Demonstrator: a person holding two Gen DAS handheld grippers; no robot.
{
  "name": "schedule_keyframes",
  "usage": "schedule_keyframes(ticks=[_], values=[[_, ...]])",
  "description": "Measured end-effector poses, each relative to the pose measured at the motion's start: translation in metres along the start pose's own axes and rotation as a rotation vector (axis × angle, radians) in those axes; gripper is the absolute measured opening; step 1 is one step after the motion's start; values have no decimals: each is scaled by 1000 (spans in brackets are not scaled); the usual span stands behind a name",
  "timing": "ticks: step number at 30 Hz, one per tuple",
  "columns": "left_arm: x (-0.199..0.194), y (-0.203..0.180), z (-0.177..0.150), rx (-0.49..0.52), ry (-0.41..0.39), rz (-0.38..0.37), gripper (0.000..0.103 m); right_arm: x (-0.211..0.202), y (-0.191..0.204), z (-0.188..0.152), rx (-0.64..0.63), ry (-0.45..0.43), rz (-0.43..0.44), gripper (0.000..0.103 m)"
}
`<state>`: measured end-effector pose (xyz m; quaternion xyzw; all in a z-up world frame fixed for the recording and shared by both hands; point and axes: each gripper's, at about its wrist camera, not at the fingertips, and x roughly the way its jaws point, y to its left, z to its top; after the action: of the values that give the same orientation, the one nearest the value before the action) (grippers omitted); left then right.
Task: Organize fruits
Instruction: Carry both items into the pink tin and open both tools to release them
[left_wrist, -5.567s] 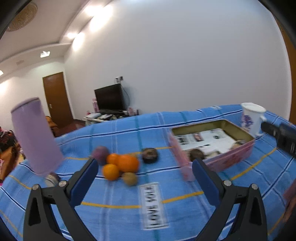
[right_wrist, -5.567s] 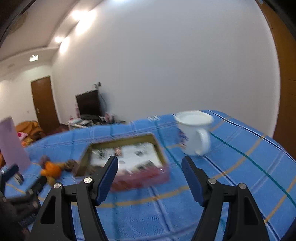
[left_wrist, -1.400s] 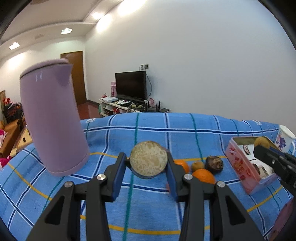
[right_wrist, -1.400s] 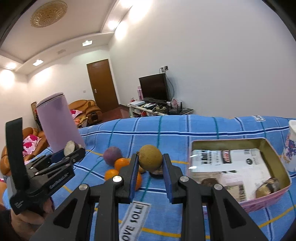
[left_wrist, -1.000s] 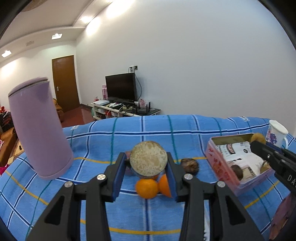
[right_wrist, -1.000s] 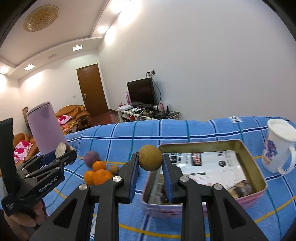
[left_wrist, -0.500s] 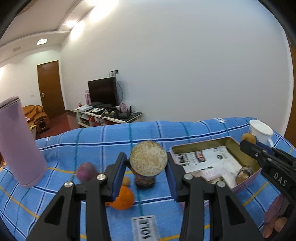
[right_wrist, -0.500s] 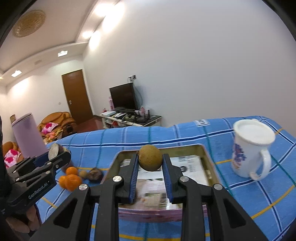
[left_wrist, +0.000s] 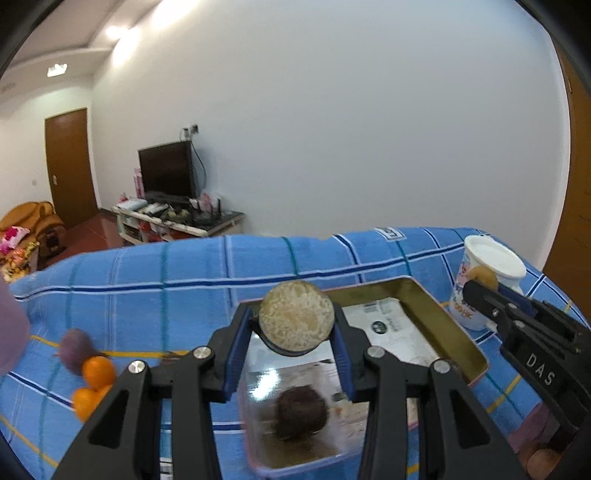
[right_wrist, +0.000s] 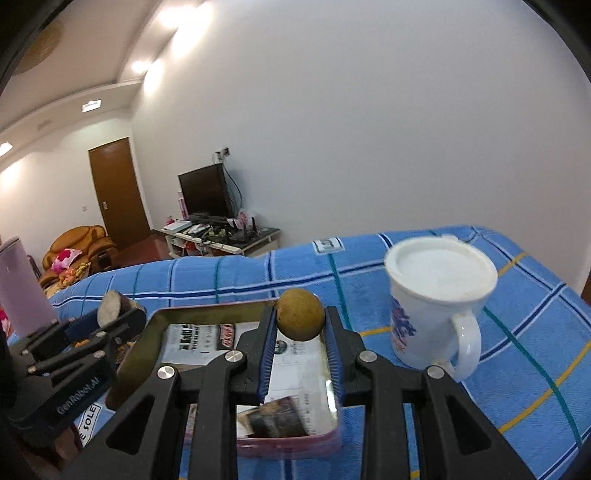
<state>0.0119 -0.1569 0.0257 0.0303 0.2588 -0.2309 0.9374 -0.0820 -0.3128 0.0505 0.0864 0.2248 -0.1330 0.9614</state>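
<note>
My left gripper (left_wrist: 295, 328) is shut on a round, pale, mottled fruit (left_wrist: 295, 320) and hangs over the near end of the pink tin box (left_wrist: 447, 325). A dark brown fruit (left_wrist: 301, 411) lies blurred inside the box below it. My right gripper (right_wrist: 300, 325) is shut on a small yellow-brown fruit (right_wrist: 300, 318) above the same box (right_wrist: 147, 343), which is lined with printed paper. Each gripper shows in the other's view: the right gripper (left_wrist: 480, 286) at the right edge, the left gripper (right_wrist: 110, 314) at the left. Oranges (left_wrist: 96, 371) and a purple fruit (left_wrist: 74, 347) sit on the blue cloth at left.
A white mug (right_wrist: 436, 302) stands just right of the box, close to the right gripper. A lilac tumbler (right_wrist: 22, 288) stands far left on the blue checked cloth (left_wrist: 184, 280). A fabric label (right_wrist: 88, 422) lies by the box's near left corner.
Both grippers have swung to the right with their fruits held, from over the fruit pile to above the tin box. The mug has come closer in the right wrist view.
</note>
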Motion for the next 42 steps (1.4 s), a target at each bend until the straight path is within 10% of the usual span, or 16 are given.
schedule_keyframes(ticks=[14, 42], values=[[28, -15, -8, 18, 68, -12, 43, 40, 14, -11, -27, 189, 56, 28], [52, -18, -13, 20, 198, -3, 44, 55, 6, -13, 25, 237, 101, 35]])
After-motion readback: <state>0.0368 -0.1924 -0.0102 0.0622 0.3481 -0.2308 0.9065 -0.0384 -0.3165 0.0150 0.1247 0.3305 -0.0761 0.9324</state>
